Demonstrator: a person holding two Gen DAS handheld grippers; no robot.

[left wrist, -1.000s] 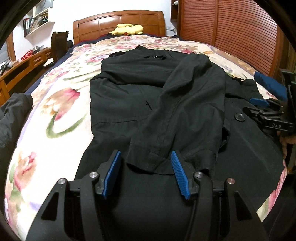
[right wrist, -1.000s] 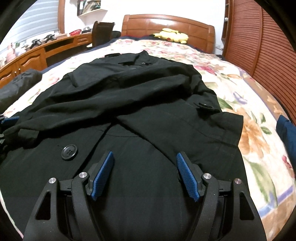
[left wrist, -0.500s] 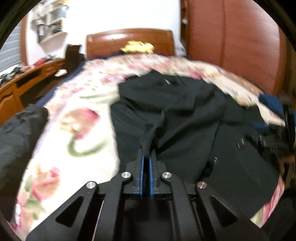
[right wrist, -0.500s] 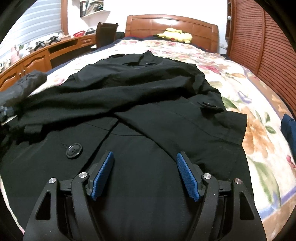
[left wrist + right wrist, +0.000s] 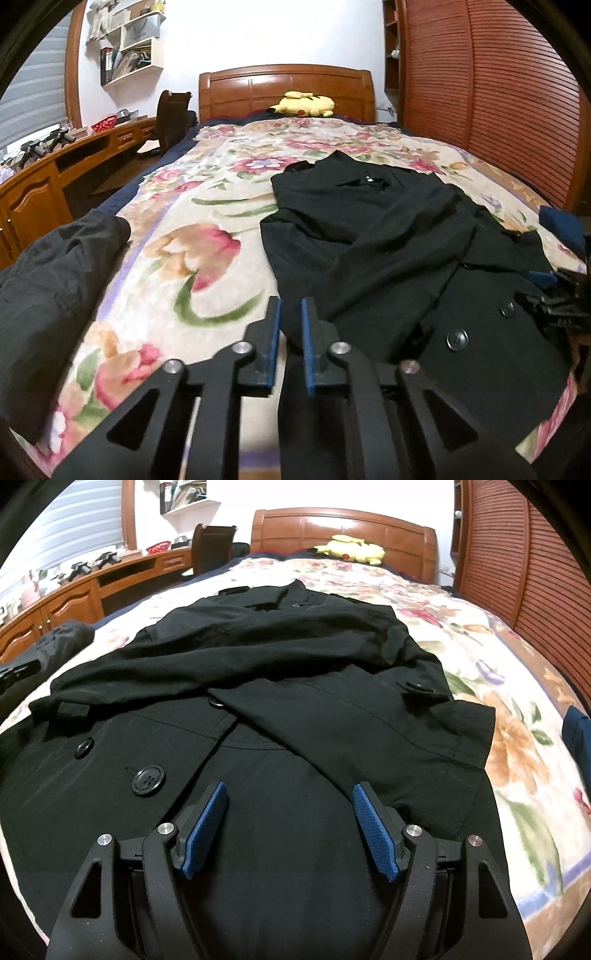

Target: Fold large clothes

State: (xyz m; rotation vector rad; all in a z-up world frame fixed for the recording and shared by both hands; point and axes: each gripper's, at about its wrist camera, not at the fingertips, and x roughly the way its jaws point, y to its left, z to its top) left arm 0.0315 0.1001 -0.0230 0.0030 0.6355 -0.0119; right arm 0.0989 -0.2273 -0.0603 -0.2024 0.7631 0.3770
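A large black coat (image 5: 388,236) lies face up on the flowered bedspread (image 5: 192,258), collar toward the headboard. One sleeve (image 5: 221,657) is drawn across the chest to the left, and its cuff (image 5: 70,709) rests at the coat's left edge. The other sleeve (image 5: 369,720) crosses it diagonally. My left gripper (image 5: 291,306) hovers at that left edge; its jaws are opening to a narrow gap, with the cuff's dark edge showing between the pads but not pinched. My right gripper (image 5: 290,801) stands open over the coat's lower front, beside a big button (image 5: 148,779), holding nothing.
A second dark garment (image 5: 48,295) is heaped at the bed's left edge. A yellow plush (image 5: 303,105) lies by the wooden headboard (image 5: 284,85). A desk (image 5: 33,192) and chair (image 5: 173,118) stand left. A blue cloth (image 5: 561,225) and slatted wall (image 5: 498,92) are on the right.
My left gripper shut on the sleeve cuff, pulled it left and up across the coat, and its jaws have now parted a little. The right gripper has not moved.
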